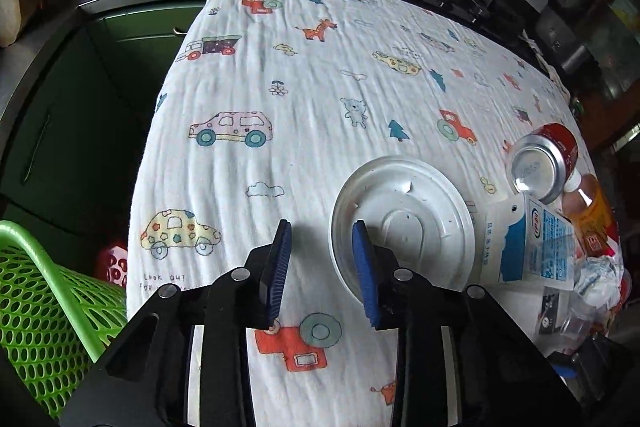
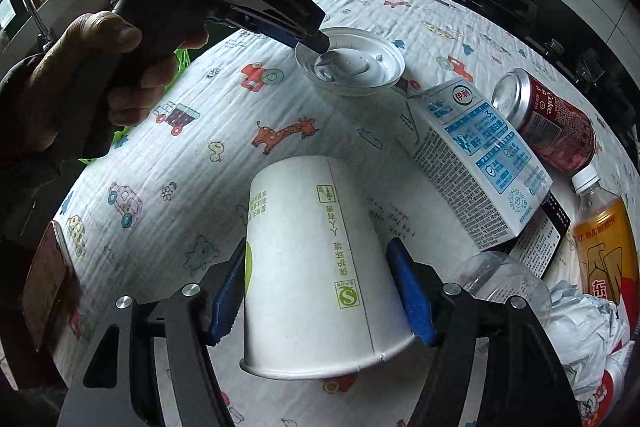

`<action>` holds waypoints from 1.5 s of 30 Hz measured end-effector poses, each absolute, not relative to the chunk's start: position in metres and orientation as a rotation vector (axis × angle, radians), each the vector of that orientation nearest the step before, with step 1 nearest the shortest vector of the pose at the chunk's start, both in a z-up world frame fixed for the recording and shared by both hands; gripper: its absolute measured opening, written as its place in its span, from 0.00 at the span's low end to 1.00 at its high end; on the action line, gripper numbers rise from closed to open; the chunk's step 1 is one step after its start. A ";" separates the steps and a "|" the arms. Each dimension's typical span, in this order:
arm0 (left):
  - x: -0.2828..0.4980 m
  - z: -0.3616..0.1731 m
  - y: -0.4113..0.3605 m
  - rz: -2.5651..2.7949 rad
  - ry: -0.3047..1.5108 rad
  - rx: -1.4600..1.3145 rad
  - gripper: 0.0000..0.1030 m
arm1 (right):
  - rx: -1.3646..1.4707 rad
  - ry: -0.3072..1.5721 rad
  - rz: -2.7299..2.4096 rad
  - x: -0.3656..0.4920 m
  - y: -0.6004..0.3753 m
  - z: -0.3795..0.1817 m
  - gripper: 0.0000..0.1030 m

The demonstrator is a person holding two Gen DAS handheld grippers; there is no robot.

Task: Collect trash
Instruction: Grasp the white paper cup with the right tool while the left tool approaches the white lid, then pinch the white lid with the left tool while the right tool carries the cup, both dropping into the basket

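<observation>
A white cloth [image 1: 312,107] printed with cartoon cars, tractors and giraffes is covering the tabletop in a dim kitchen, with green cabinet fronts falling away past its left edge. Nearest the right wrist camera, the right tongs [image 2: 320,291] are pinching an upside-down white paper cup [image 2: 316,267] with green print, one blue pad pressing on each side of its wall, the rim facing the camera. Just right of the cup, a clear plastic bottle [image 2: 504,283] and crumpled white wrappers [image 2: 584,331] are lying at the cloth's edge, beside an orange-labelled drink bottle [image 2: 604,239]. Behind the cup, a blue-and-white milk carton [image 2: 476,155] is lying on its side, and a red Coke can [image 2: 548,119] is lying just beyond it. Farther off, the left tongs [image 1: 322,263], gripped by a person's hand [image 2: 100,75], are reaching down onto a white plastic cup lid [image 1: 404,223]; the right pad is sitting over the lid's near rim, the left pad is over bare cloth, and the jaws are standing apart with a gap between them, not clamping the lid. A green perforated basket [image 1: 44,315] is showing at the lower left of the left wrist view.
</observation>
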State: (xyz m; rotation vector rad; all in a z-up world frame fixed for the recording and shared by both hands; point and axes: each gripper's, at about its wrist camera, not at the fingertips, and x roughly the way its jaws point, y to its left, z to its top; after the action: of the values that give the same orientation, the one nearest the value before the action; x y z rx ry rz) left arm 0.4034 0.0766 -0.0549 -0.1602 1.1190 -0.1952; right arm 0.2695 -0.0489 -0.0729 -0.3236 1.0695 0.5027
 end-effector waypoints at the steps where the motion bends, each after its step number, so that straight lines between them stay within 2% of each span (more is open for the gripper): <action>1: 0.404 -0.056 0.075 -0.196 1.119 -0.153 0.20 | -0.322 1.070 0.502 0.269 -0.049 -0.073 0.63; 2: 0.403 -0.056 0.074 -0.196 1.115 -0.149 0.19 | -0.321 1.070 0.500 0.269 -0.049 -0.073 0.63; 4: 0.403 -0.056 0.072 -0.205 1.110 -0.151 0.08 | -0.318 1.072 0.497 0.269 -0.049 -0.073 0.63; 14: 0.371 -0.031 0.106 -0.172 1.043 -0.163 0.04 | -0.324 1.050 0.502 0.257 -0.039 -0.059 0.63; 27: 0.274 0.022 0.268 0.059 0.911 -0.212 0.04 | -0.367 0.962 0.679 0.251 0.075 -0.019 0.62; 36: 0.248 -0.020 0.349 0.212 0.973 -0.254 0.04 | -0.365 0.979 0.778 0.288 0.174 -0.026 0.62; 45: 0.237 -0.051 0.367 0.240 1.014 -0.272 0.04 | -0.387 1.080 0.766 0.329 0.244 -0.077 0.60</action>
State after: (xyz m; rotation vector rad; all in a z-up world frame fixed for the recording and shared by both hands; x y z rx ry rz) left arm 0.2373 0.3667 -0.0513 -0.2720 1.0140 0.2403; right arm 0.3293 0.2442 -0.0766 -0.3866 1.0800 0.7664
